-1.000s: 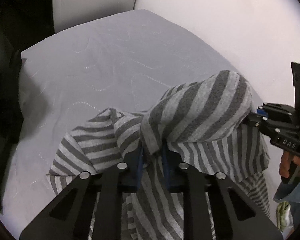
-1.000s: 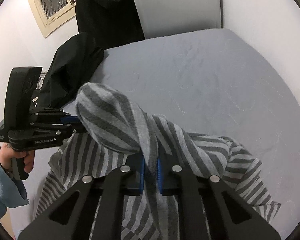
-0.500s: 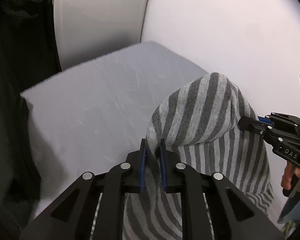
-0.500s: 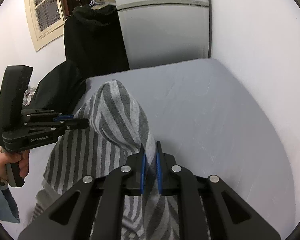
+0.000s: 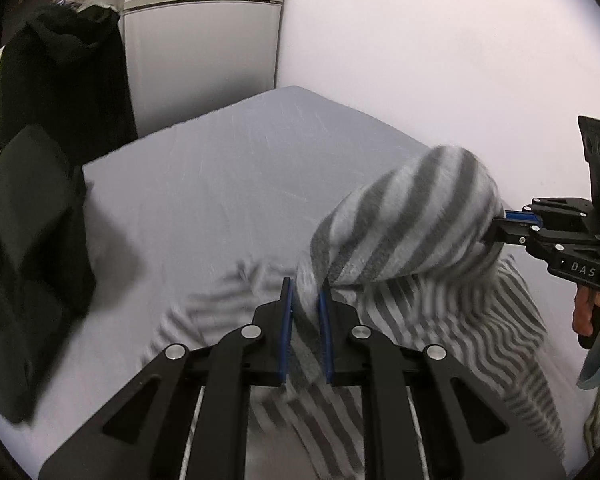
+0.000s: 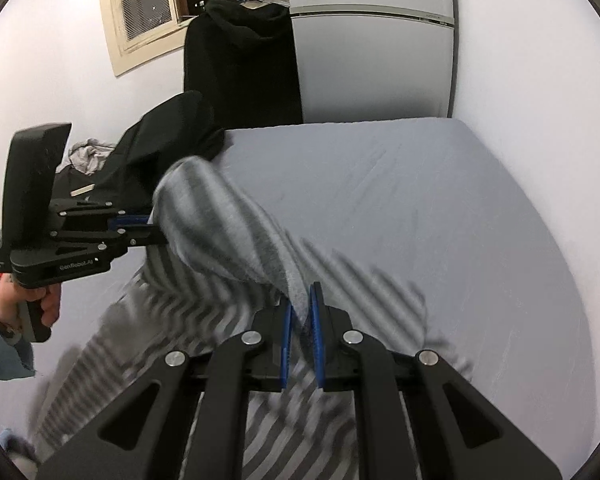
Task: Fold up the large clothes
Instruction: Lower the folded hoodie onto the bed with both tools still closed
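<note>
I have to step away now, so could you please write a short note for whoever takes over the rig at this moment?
Left gripper: shut on a bunched edge of the striped garment.
Right gripper: shut on another part of the same edge.
The garment hangs between the two grippers, its lower part trailing on the grey bed. Black clothes lie at the bed's left edge.
Done: garment gripped at two points and lifted.
Left: spread it flat on the bed, then make the folds; no fold shows yet.

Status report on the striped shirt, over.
Left tongs and right tongs both shut on grey striped knit shirt. Shirt lifted, lower part trailing on grey bed sheet. Nothing blocking.
</note>
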